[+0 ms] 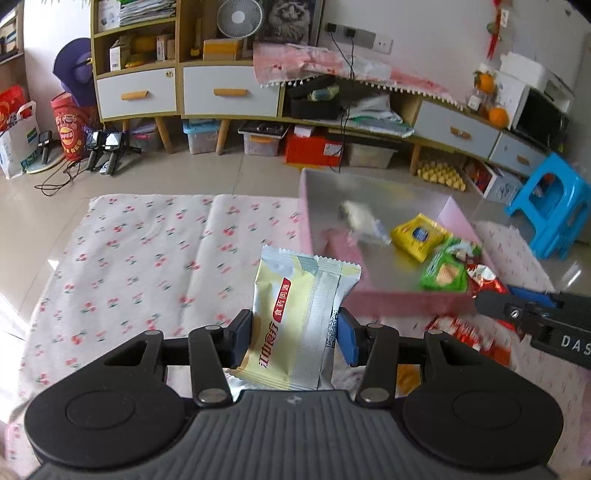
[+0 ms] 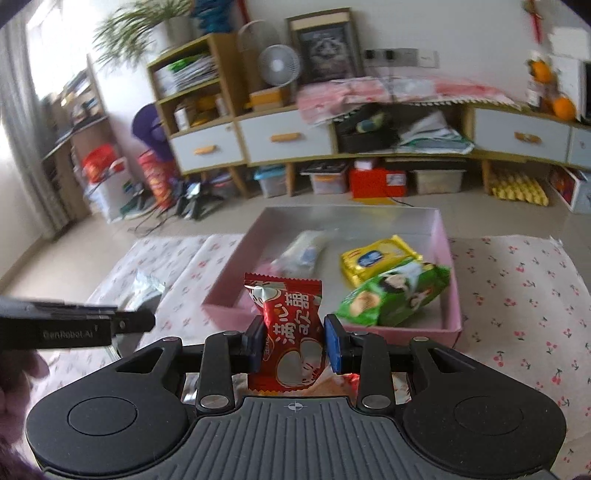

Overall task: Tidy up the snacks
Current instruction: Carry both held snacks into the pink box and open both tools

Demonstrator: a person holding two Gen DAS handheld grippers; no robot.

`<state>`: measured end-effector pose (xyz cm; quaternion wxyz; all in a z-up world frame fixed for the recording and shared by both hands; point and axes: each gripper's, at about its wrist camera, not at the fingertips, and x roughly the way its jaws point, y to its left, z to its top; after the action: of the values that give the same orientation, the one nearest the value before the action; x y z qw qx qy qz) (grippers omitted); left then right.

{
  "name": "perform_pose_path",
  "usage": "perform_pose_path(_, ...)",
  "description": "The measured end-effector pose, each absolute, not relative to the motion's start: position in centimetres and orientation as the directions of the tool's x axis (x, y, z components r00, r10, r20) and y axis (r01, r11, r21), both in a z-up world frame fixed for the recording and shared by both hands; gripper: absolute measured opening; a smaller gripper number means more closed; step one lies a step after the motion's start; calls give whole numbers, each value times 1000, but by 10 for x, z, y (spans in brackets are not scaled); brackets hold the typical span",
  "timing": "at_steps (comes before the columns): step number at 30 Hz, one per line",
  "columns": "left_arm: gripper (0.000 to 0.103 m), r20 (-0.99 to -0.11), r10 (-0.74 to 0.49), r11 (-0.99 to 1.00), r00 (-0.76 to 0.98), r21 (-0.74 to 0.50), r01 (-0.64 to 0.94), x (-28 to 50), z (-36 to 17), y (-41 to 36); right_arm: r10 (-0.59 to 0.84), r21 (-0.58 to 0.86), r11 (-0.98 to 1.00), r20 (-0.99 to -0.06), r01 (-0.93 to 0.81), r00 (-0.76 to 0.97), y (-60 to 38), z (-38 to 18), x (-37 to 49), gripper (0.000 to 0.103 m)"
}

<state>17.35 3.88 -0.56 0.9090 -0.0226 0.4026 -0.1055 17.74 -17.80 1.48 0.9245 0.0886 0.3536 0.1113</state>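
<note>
My left gripper [image 1: 293, 332] is shut on a pale yellow and silver snack packet [image 1: 295, 314], held upright above the cherry-print cloth [image 1: 140, 258]. My right gripper [image 2: 293, 341] is shut on a red snack packet [image 2: 291, 332] with white lettering, just in front of the pink box [image 2: 452, 288]. Inside the pink box [image 1: 306, 210] lie a white packet [image 2: 303, 251], a yellow packet [image 2: 380, 258] and a green packet [image 2: 391, 295]. The right gripper's body [image 1: 535, 321] shows at the right edge of the left wrist view; the left gripper's body [image 2: 74, 325] shows at the left of the right wrist view.
More red wrappers [image 1: 469, 332] lie on the cloth below the right gripper. A blue plastic stool [image 1: 550, 206] stands right of the table. Beyond the floor, a long cabinet [image 1: 229, 92] with drawers, storage bins [image 1: 258, 140] and a fan [image 1: 236, 18] lines the wall.
</note>
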Motion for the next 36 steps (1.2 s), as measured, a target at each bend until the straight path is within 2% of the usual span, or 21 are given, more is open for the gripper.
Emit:
perform_pose_path(6,45,-691,-252,967,678,-205,150,185,-9,18,254,332,942,-620,-45,742,-195,7,197,32)
perform_pose_path(13,45,-687,-266,964,676,-210,166,199,-15,5,270,400,916,-623,3,734,-200,-1,208,32)
perform_pose_path(36,45,-657,-260,965,708,-194,174,228,-33,-11,233,412,908,-641,71,731,-213,-25,245,33)
